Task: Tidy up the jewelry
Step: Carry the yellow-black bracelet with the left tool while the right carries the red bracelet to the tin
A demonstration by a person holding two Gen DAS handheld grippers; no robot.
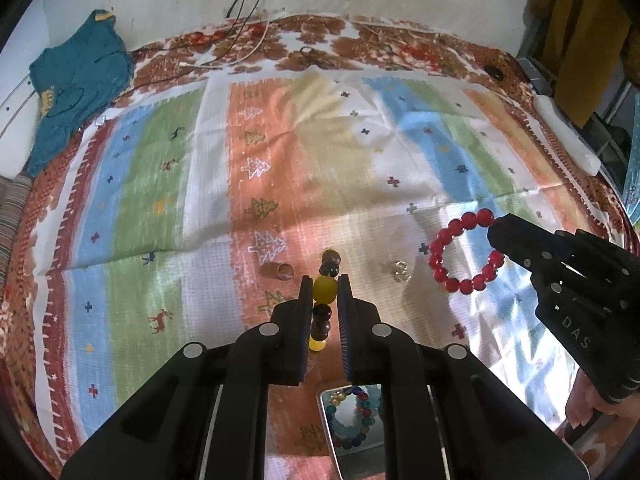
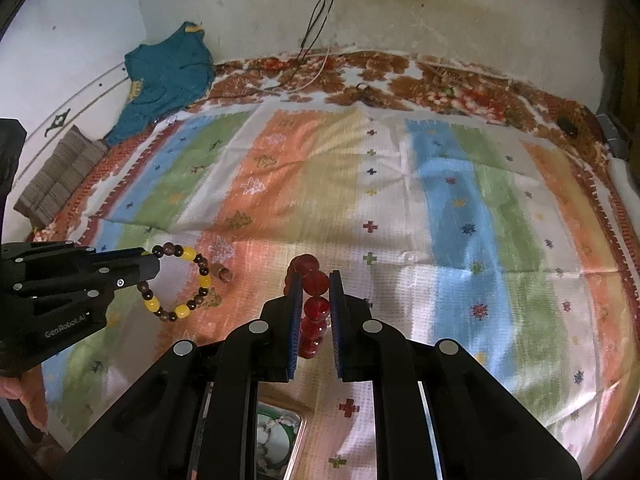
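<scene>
My left gripper [image 1: 325, 286] is shut on a brown-and-yellow bead bracelet [image 1: 324, 289] and holds it above the striped cloth [image 1: 208, 168]. It shows as a full ring in the right wrist view [image 2: 182, 285], at the left gripper's tip [image 2: 154, 268]. My right gripper [image 2: 315, 282] is shut on a red bead bracelet [image 2: 314, 283], also lifted. In the left wrist view that red bracelet [image 1: 464, 252] hangs as a ring from the right gripper [image 1: 496, 232]. A small ring [image 1: 283, 271] and a silvery piece [image 1: 400, 271] lie on the cloth.
A box [image 1: 354, 420] holding multicoloured bead bracelets sits under the left gripper. Another tray [image 2: 280, 436] with pale pieces sits under the right gripper. A teal garment [image 1: 76, 84] lies at the far left, cables [image 1: 248, 40] at the back.
</scene>
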